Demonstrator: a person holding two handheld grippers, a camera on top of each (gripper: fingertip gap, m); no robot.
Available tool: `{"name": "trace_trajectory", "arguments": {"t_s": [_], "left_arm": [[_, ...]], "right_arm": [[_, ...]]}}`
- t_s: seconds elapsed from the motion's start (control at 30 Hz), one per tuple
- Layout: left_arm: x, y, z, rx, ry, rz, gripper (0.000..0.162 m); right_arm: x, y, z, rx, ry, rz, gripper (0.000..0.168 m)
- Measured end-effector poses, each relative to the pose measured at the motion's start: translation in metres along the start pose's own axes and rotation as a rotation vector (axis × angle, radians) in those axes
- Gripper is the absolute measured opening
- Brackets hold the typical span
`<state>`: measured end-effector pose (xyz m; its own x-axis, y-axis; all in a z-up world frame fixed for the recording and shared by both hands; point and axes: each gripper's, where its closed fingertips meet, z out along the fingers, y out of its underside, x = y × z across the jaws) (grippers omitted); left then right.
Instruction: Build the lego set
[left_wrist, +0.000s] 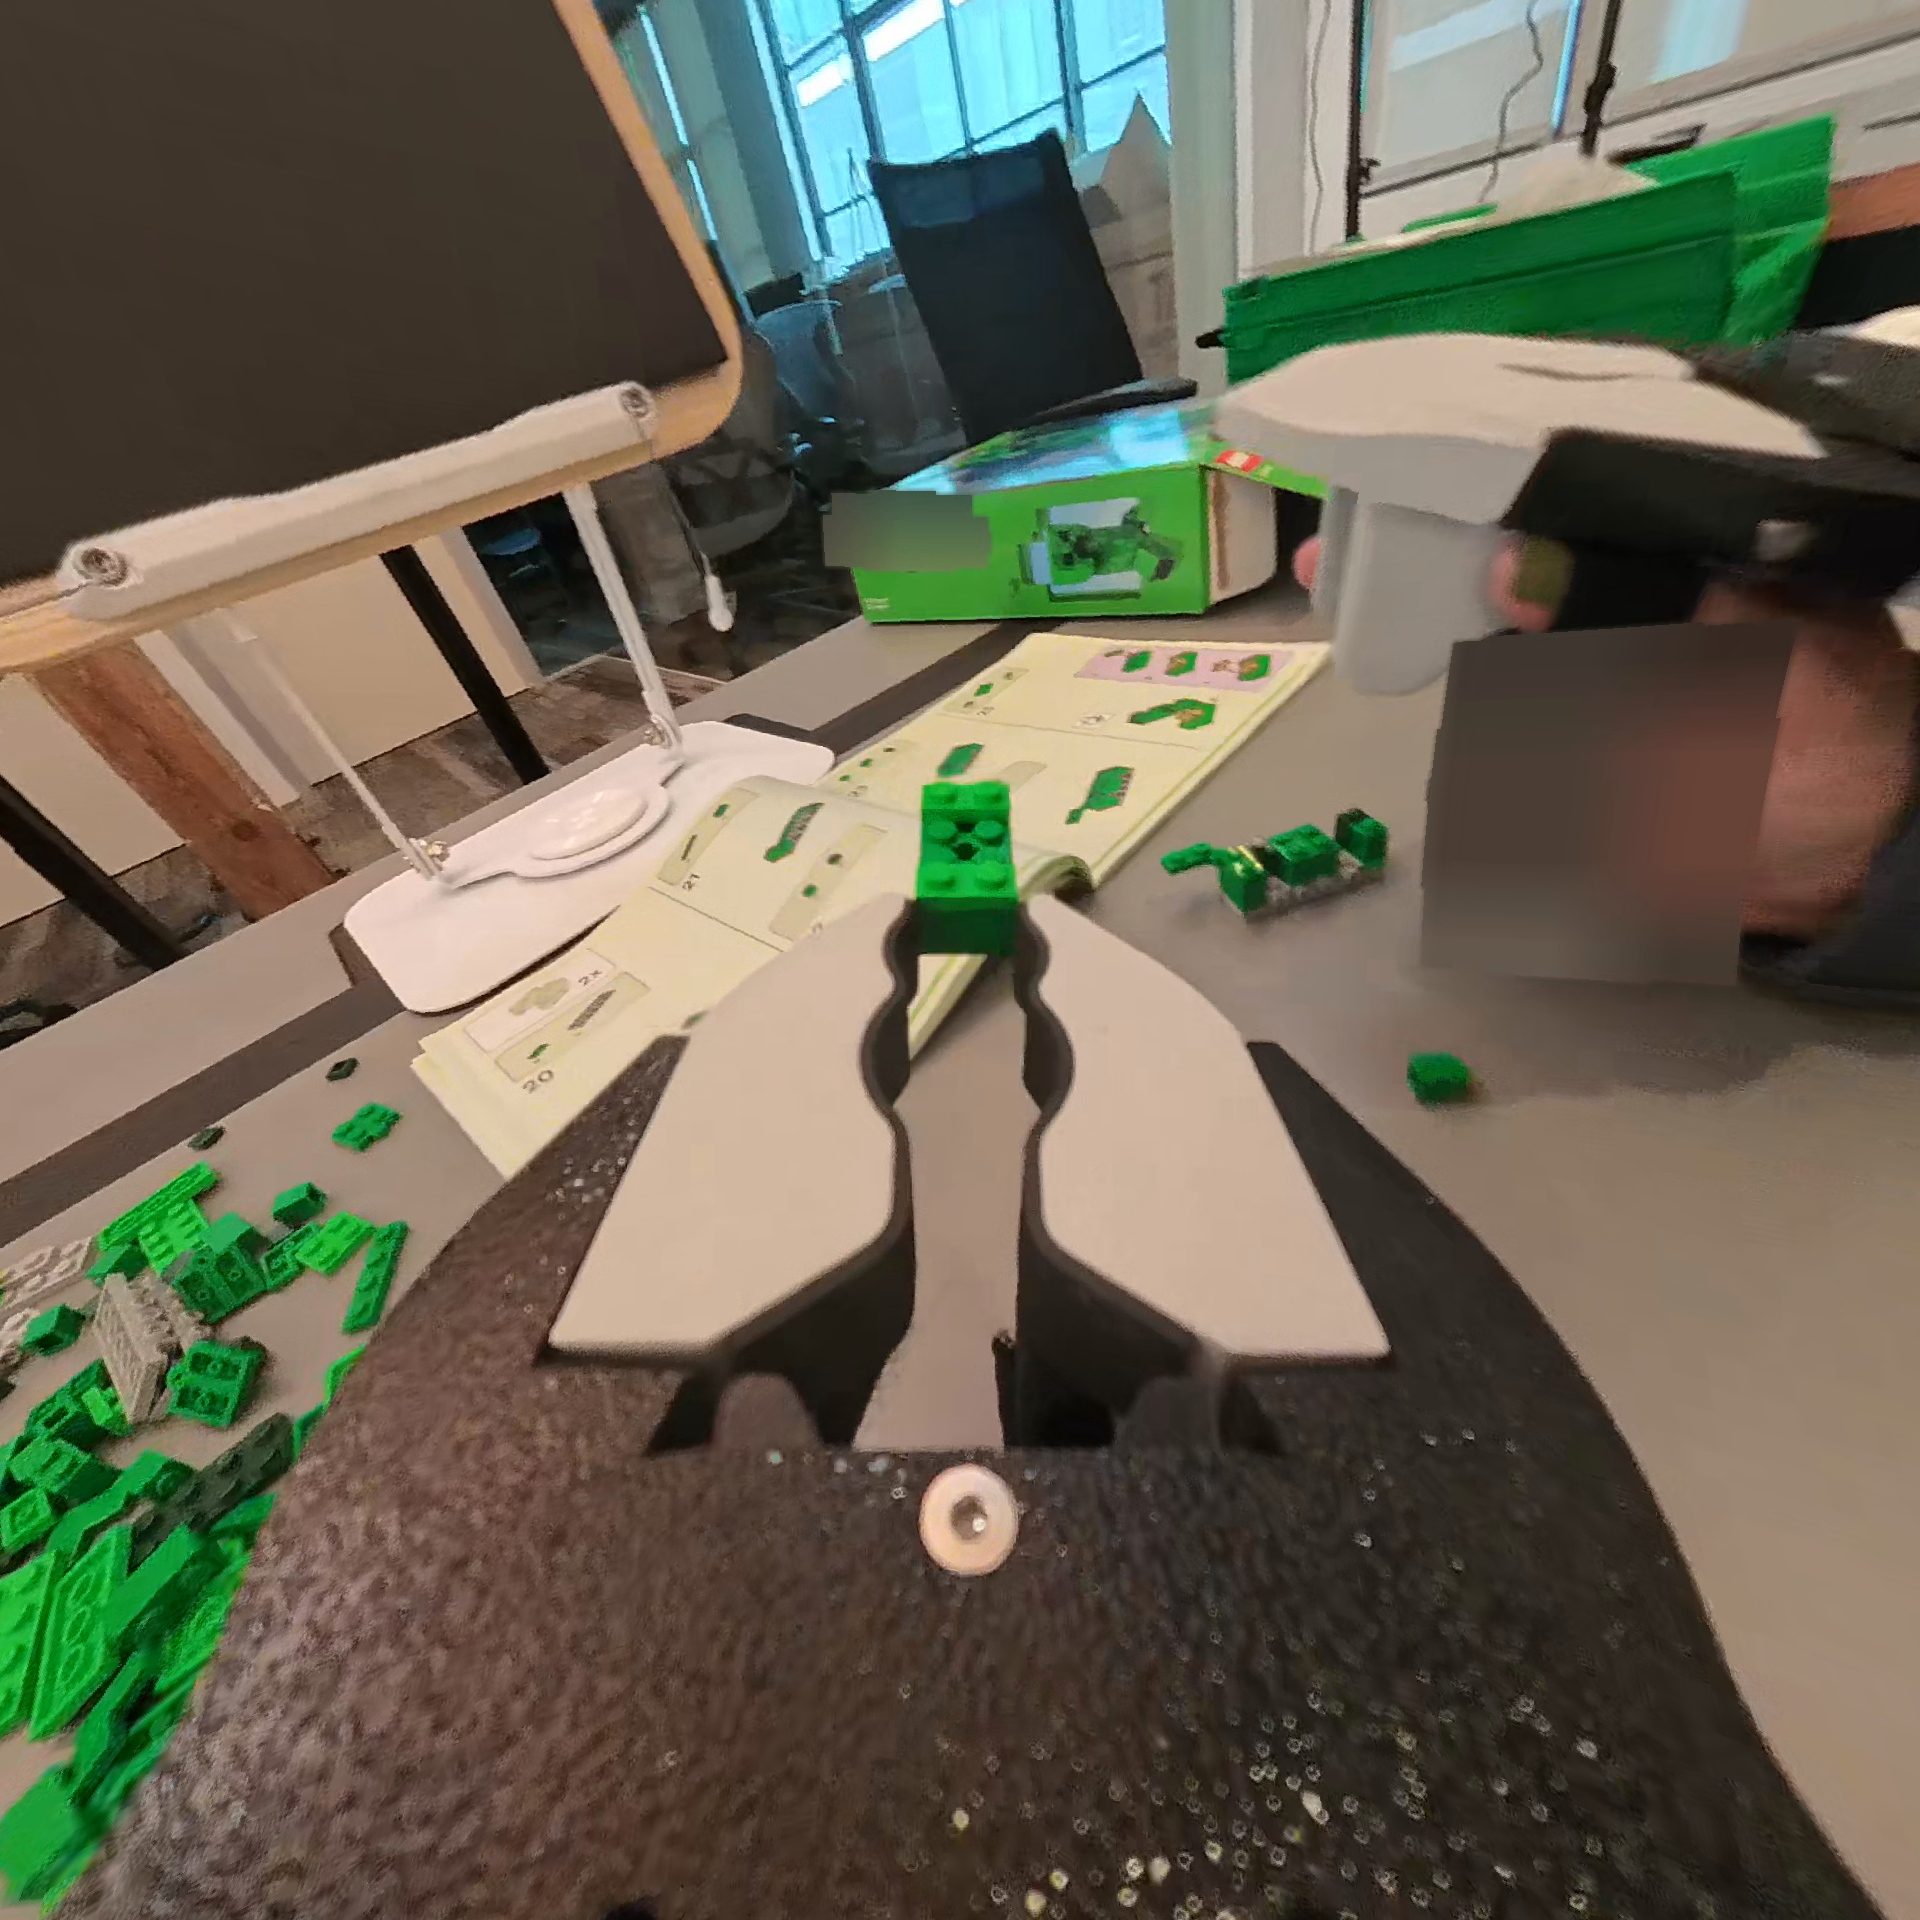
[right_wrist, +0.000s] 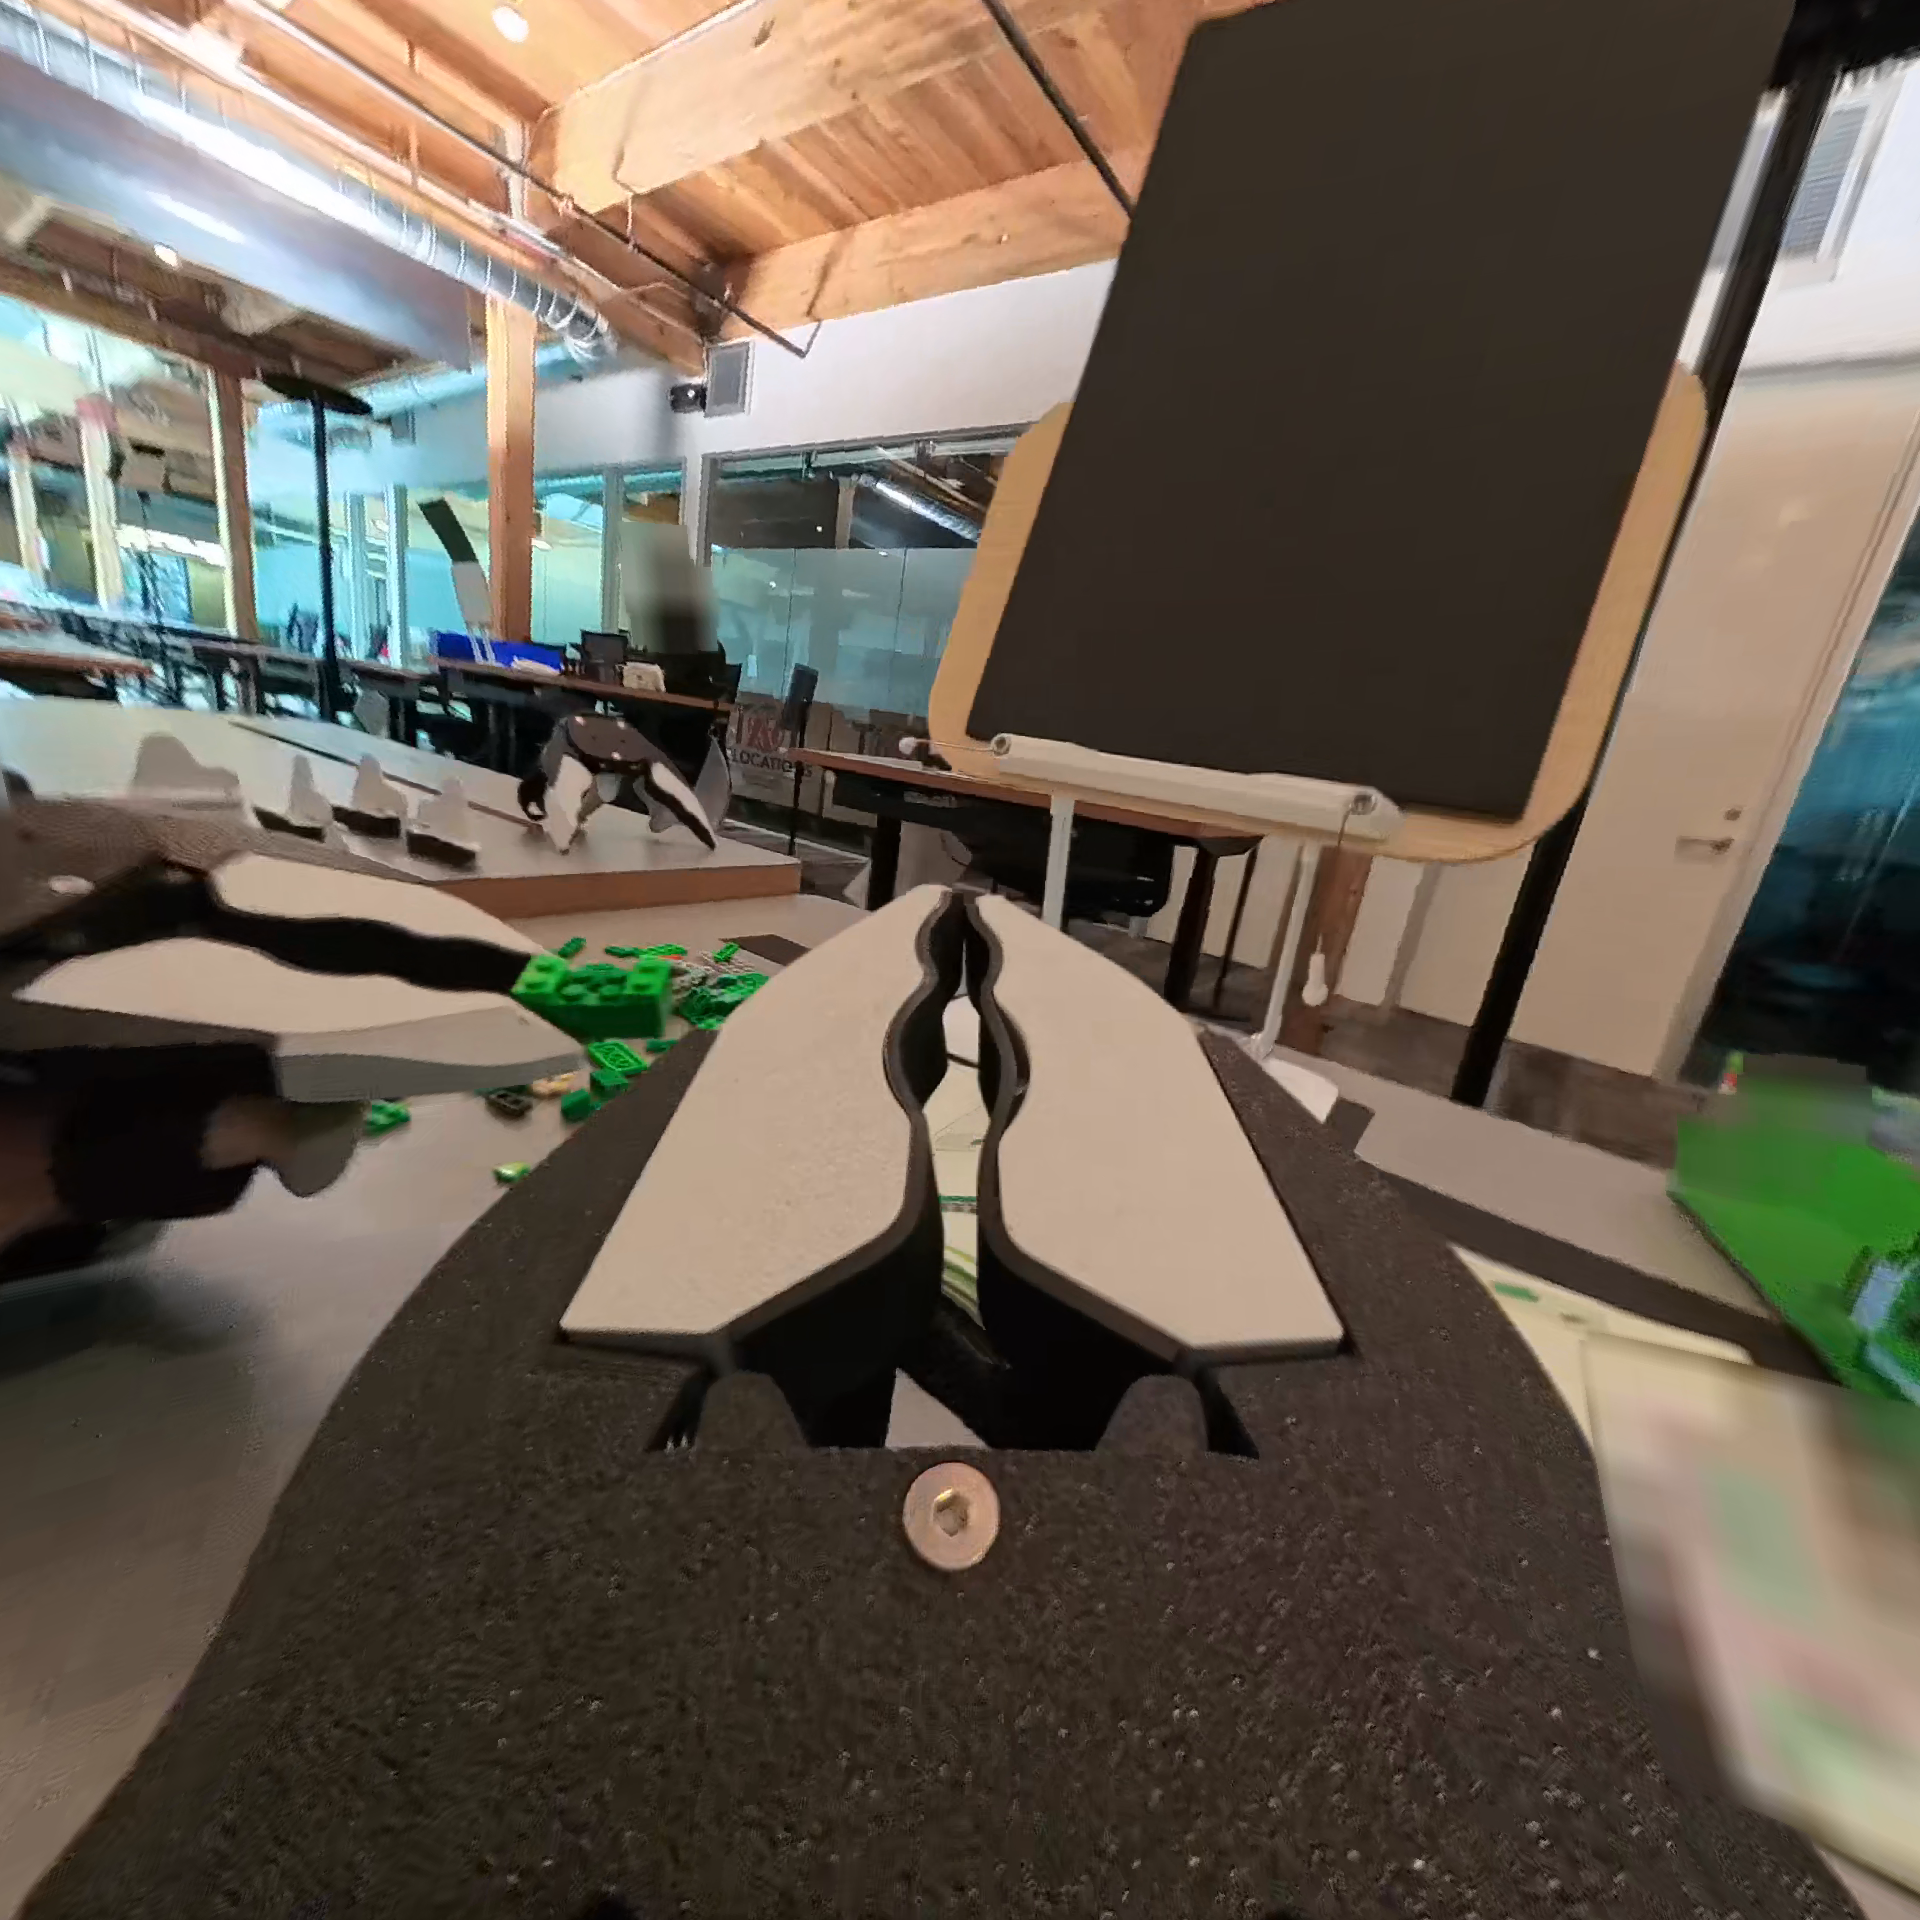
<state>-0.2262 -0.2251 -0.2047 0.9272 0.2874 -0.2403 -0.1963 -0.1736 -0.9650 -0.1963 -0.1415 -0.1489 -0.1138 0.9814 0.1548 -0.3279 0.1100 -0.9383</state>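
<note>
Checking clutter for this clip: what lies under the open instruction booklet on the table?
The instruction booklet lies flat on the grey table. Its far corner overlaps the lamp's white base. Whatever is beneath its pages is covered.

— What finish is seen on the left hand-held gripper (left_wrist: 966, 914)?
— Matt grey fingers (left_wrist: 790, 1122), set in rough black foam.
— And the green brick assembly (left_wrist: 968, 864)?
— Glossy plastic; the instruction booklet (left_wrist: 1039, 769) is paper, the tabletop (left_wrist: 1455, 1299) smooth and matt.
</note>
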Motion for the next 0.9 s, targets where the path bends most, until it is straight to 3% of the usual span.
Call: {"name": "trace_trajectory", "arguments": {"t_s": [0.2,0.4,0.63,0.9], "left_arm": [[0.004,0.004,-0.066,-0.032,-0.035,0.111,0.016],[-0.013,0.016,-0.116,-0.047,-0.129,0.127,0.016],[-0.025,0.022,-0.120,-0.055,-0.155,0.059,0.016],[-0.026,0.025,-0.118,-0.062,-0.132,0.011,0.016]], "right_arm": [[-0.020,0.009,0.003,-0.062,-0.063,-0.118,0.000],[-0.090,0.031,0.034,-0.248,-0.421,-0.139,0.006],[-0.161,0.075,0.100,-0.672,-1.009,-0.223,0.001],[-0.167,0.129,0.118,-0.902,-1.337,-0.624,0.024]]}}
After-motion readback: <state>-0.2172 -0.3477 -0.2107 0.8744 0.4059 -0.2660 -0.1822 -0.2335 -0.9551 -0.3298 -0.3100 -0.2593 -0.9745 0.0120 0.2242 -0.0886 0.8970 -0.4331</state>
